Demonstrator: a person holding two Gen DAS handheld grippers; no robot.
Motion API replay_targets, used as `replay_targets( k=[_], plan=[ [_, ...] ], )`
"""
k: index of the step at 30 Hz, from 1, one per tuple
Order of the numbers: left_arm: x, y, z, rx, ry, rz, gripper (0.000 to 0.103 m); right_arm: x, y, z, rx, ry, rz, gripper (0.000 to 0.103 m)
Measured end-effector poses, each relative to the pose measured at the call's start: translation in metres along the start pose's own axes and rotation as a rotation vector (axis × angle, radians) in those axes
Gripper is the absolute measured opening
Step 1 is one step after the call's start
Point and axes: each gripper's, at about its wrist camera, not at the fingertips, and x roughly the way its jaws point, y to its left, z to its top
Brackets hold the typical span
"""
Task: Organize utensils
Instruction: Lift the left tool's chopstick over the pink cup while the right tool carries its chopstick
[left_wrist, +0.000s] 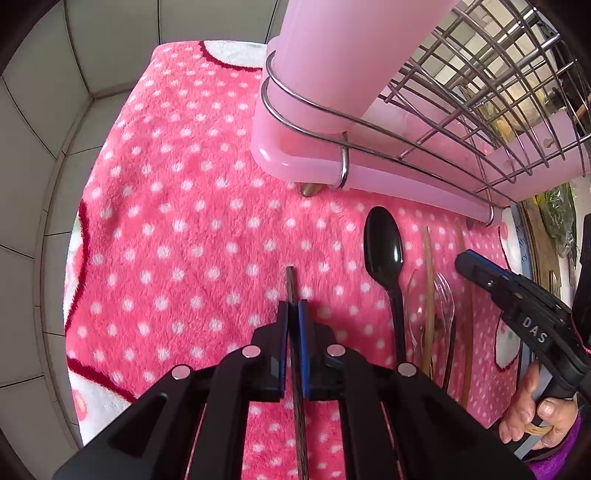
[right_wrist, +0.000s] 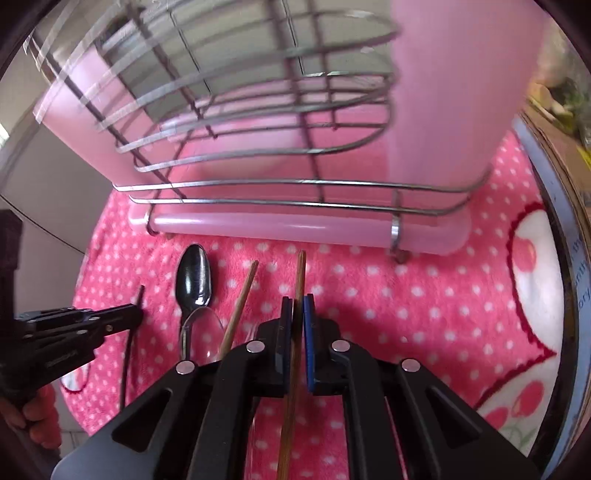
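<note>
My left gripper is shut on a dark chopstick, held above a pink polka-dot towel. My right gripper is shut on a light brown chopstick; it also shows in the left wrist view. On the towel lie a black spoon, a clear plastic spoon and another brown chopstick. A pink utensil rack with a wire basket stands behind them, also seen in the right wrist view.
A tiled wall runs along the left and back. A dark-rimmed board edge bounds the towel on the right, with clutter beyond. The left gripper also shows in the right wrist view.
</note>
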Motion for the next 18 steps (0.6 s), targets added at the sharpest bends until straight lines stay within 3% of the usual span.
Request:
replay_targets(
  k=[9, 18],
  plan=[
    [-0.036, 0.015, -0.014, -0.043, -0.107, -0.075, 0.004, -0.069, -0.046, -0.022, 0.092, -0.169, 0.110, 0.006],
    [-0.088, 0.005, -0.025, -0.006, -0.274, -0.085, 0.004, -0.126, -0.053, -0.035, 0.109, -0.336, 0.153, 0.006]
  ],
)
